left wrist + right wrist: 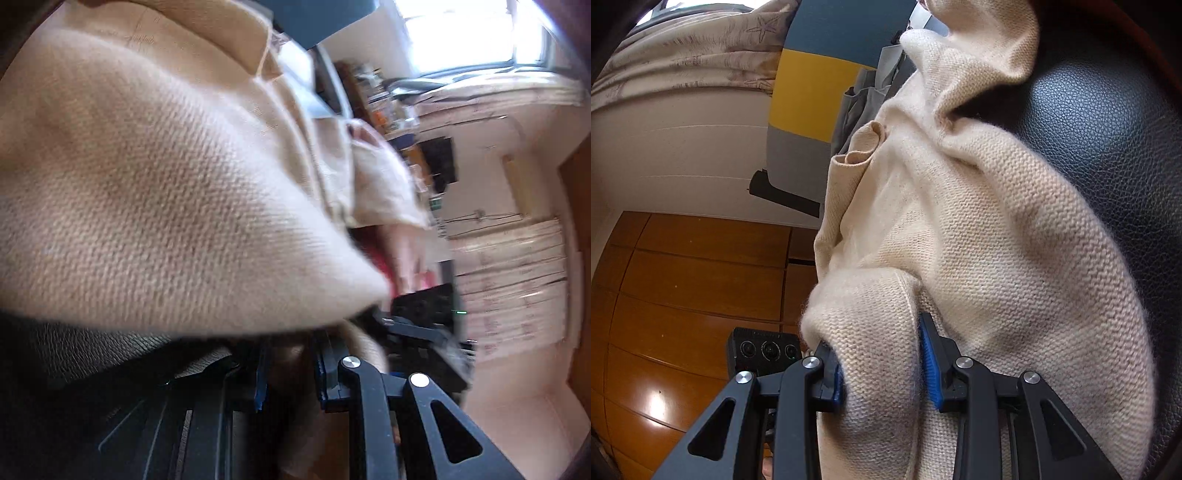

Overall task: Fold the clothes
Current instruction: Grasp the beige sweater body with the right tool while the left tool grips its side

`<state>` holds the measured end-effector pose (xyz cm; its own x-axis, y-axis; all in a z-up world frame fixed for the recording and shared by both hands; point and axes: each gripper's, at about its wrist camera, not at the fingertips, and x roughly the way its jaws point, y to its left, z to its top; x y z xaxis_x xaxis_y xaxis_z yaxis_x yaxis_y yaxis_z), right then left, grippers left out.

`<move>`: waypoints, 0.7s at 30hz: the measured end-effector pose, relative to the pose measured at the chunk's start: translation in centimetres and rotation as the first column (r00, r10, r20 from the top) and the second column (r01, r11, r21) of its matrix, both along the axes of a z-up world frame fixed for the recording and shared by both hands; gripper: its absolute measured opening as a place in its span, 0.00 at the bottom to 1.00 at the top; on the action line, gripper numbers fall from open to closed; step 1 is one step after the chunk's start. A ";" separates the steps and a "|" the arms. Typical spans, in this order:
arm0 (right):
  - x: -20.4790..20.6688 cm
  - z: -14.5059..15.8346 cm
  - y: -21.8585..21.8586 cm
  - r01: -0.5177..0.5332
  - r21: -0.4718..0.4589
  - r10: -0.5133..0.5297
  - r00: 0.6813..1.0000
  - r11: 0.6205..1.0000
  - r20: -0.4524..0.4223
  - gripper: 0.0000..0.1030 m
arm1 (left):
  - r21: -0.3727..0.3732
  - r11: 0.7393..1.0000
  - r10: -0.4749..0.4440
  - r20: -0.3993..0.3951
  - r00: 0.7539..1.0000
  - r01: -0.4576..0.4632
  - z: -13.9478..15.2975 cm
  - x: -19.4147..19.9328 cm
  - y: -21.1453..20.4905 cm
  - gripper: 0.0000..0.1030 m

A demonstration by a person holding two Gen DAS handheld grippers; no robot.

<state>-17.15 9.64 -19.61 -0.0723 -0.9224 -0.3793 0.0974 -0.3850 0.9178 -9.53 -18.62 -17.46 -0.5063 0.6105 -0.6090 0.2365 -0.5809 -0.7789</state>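
Observation:
A cream knitted sweater lies bunched over a black leather seat. My right gripper is shut on a thick fold of the sweater, which fills the gap between its blue pads. In the left wrist view the same sweater fills most of the frame, close and blurred. My left gripper sits under it with cream fabric between its blue-edged fingers, shut on the sweater. A hand shows beyond the fabric.
A wooden floor lies left of the seat. A blue, yellow and grey panel stands behind. A black camera unit sits low by the right gripper. In the left wrist view, stacked boxes and cluttered shelves line the wall.

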 end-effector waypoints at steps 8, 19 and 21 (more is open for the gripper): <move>0.8 1.6 0.5 -0.004 0.059 0.006 0.999 0.998 -0.033 0.52 | -0.048 0.998 0.041 0.027 0.999 -0.039 0.5 1.5 -0.4 0.18; 2.4 4.1 3.1 0.068 0.134 -0.056 0.994 0.989 -0.089 0.85 | -0.022 0.999 0.038 -0.027 0.999 -0.039 1.8 5.2 -3.7 0.07; 3.4 4.1 3.6 0.077 0.150 -0.063 0.994 0.986 -0.095 0.86 | -0.015 0.999 0.037 -0.037 0.999 -0.037 2.6 7.0 -5.0 0.07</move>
